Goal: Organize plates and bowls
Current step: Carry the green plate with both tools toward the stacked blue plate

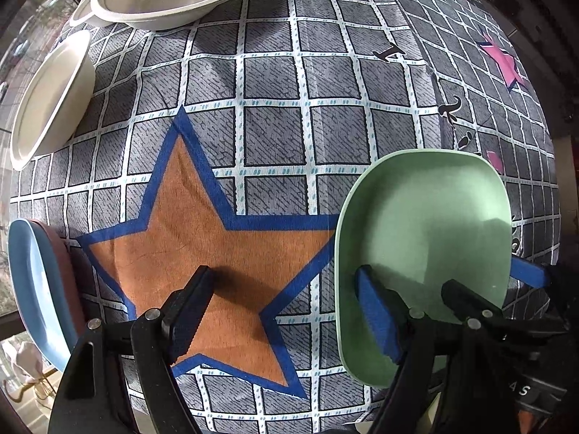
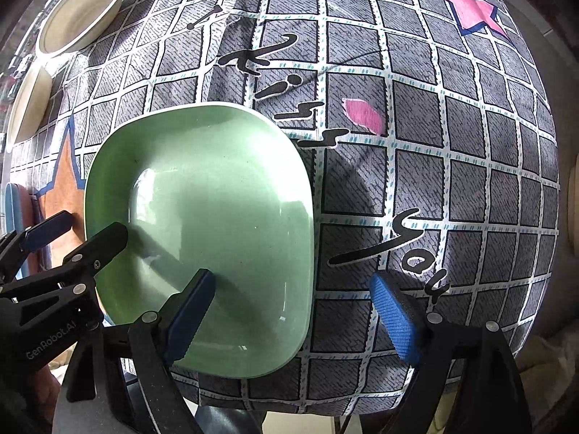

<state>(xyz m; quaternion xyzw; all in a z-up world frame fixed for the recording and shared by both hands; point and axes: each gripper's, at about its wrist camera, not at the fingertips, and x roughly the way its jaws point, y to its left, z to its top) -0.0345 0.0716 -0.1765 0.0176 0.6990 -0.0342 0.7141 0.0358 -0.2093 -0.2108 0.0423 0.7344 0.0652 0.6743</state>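
Between the two wide-open, empty grippers, the green plate (image 2: pixel 202 224) lies flat on the tablecloth (image 2: pixel 452 137), its edges under the left gripper (image 1: pixel 286 311) and right gripper (image 2: pixel 300 311), so closing now could skid the shallow rim or tip the plate.
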